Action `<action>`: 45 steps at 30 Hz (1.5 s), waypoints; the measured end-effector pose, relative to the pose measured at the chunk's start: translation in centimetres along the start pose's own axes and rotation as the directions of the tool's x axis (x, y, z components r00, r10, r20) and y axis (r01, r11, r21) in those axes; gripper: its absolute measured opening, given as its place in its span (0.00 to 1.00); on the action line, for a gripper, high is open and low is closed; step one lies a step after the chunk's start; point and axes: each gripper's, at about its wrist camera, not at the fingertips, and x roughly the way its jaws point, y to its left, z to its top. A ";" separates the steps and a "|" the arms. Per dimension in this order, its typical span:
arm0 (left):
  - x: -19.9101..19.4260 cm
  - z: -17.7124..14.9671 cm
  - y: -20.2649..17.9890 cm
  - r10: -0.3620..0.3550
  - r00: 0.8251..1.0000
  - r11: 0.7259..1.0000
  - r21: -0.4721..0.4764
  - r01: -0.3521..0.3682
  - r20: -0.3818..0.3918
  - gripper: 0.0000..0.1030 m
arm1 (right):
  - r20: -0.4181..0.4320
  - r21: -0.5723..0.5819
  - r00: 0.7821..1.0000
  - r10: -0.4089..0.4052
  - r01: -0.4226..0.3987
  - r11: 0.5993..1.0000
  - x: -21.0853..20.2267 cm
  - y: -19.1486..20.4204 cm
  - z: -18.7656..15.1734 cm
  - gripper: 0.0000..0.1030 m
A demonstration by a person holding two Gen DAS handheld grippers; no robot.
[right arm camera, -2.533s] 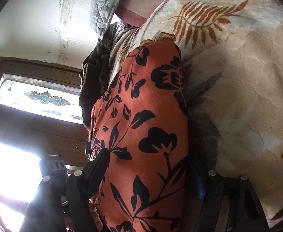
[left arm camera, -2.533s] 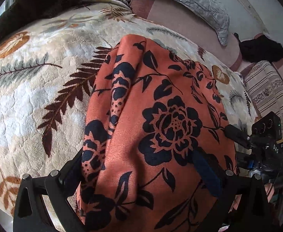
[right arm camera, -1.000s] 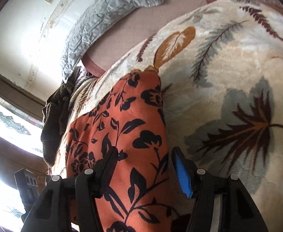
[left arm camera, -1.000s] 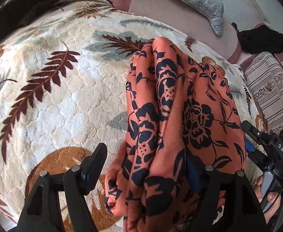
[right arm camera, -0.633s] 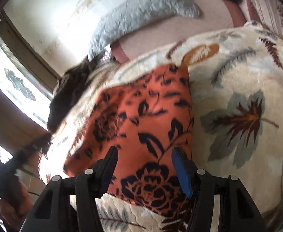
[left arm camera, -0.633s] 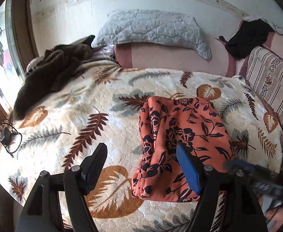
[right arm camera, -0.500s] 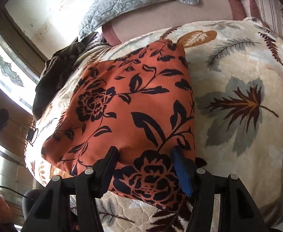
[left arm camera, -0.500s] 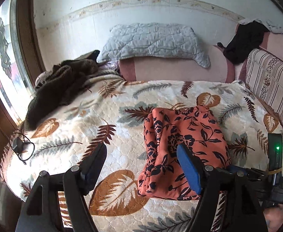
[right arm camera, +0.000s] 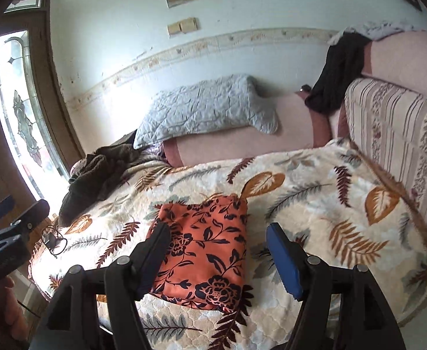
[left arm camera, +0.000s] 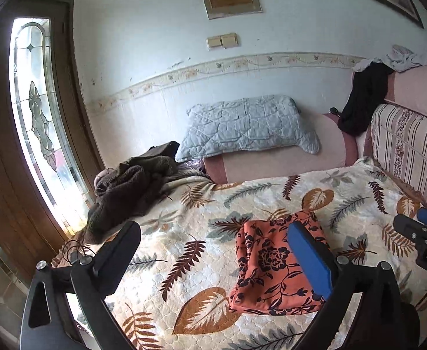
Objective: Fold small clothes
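Folded orange floral garment on the leaf-print blanket, both grippers clear of it.

The orange floral garment (left arm camera: 274,265) lies folded into a rough rectangle on the leaf-print blanket (left arm camera: 184,250), near the blanket's front edge and well apart from the brown fleece heap (left arm camera: 125,192) at far left and the grey quilted pillow (left arm camera: 248,128) by the wall. The left gripper (left arm camera: 213,250) has its jaws spread wide, having just been opening, nothing between them; the garment lies beyond and below its blue pad. The right gripper (right arm camera: 217,240) has also just been opening and holds nothing, the garment showing beyond its gap.
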 end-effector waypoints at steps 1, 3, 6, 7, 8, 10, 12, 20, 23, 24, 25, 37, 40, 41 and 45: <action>-0.6 0.2 0.1 0.005 1.000 1.000 -0.004 -0.005 0.011 1.00 | 0.018 -0.009 1.000 -0.014 0.014 1.000 -1.1 0.3 0.3 0.70; -1.8 0.7 0.3 -0.001 1.000 1.000 -0.018 0.001 0.031 1.00 | 0.043 -0.029 0.999 -0.034 0.035 0.999 -3.0 0.7 0.6 0.70; -3.3 1.2 0.8 -0.009 0.999 0.999 -0.036 0.011 0.050 1.00 | 0.060 -0.055 0.997 -0.046 0.049 0.997 -5.1 1.4 0.7 0.70; -3.7 1.4 0.9 -0.005 0.998 0.999 -0.039 0.007 0.057 1.00 | 0.065 -0.062 0.997 -0.049 0.053 0.997 -5.6 1.6 0.7 0.70; -4.1 1.6 1.0 0.002 0.998 0.999 -0.040 0.001 0.065 1.00 | 0.068 -0.069 0.997 -0.047 0.052 0.996 -6.0 1.9 0.7 0.70; -4.9 1.8 1.3 0.018 0.997 0.999 -0.046 -0.014 0.080 1.00 | 0.070 -0.082 0.997 -0.038 0.044 0.996 -6.9 2.6 0.7 0.70; -5.5 2.0 1.8 0.023 0.996 0.998 -0.063 -0.017 0.089 1.00 | 0.074 -0.094 0.997 -0.033 0.040 0.995 -7.6 3.3 0.6 0.70; -6.7 2.2 3.7 0.062 0.993 0.992 -0.116 -0.050 0.102 1.00 | 0.041 -0.136 0.999 -0.007 0.012 0.991 -7.1 5.9 -0.5 0.70; -6.9 2.2 4.4 0.075 0.991 0.989 -0.131 -0.061 0.107 1.00 | 0.026 -0.165 1.000 -0.006 0.010 0.986 -6.5 6.9 -1.0 0.70; -6.9 2.2 4.6 0.079 0.991 0.989 -0.136 -0.064 0.109 1.00 | 0.022 -0.173 1.000 -0.009 0.013 0.985 -6.3 7.2 -1.2 0.70; -6.9 2.1 4.8 0.082 0.990 0.988 -0.141 -0.066 0.112 1.00 | 0.018 -0.180 1.000 -0.010 0.013 0.984 -6.1 7.4 -1.3 0.70; -5.1 1.9 6.3 0.055 0.995 0.986 -0.162 -0.040 0.086 1.00 | -0.013 -0.215 1.000 -0.003 0.000 0.977 -3.9 8.9 -1.2 0.70; -4.3 1.9 6.4 0.024 0.996 0.987 -0.158 -0.010 0.088 1.00 | -0.017 -0.216 1.000 -0.005 0.001 0.976 -3.1 9.1 -0.7 0.70; -3.9 1.9 6.5 0.004 0.996 0.987 -0.163 0.010 0.087 1.00 | -0.019 -0.216 1.000 -0.005 0.001 0.976 -2.8 9.1 -0.5 0.70; -1.5 1.9 7.3 -0.040 0.995 0.979 -0.198 0.057 0.087 1.00 | -0.023 -0.220 1.000 -0.012 0.007 0.975 -1.0 8.7 0.6 0.70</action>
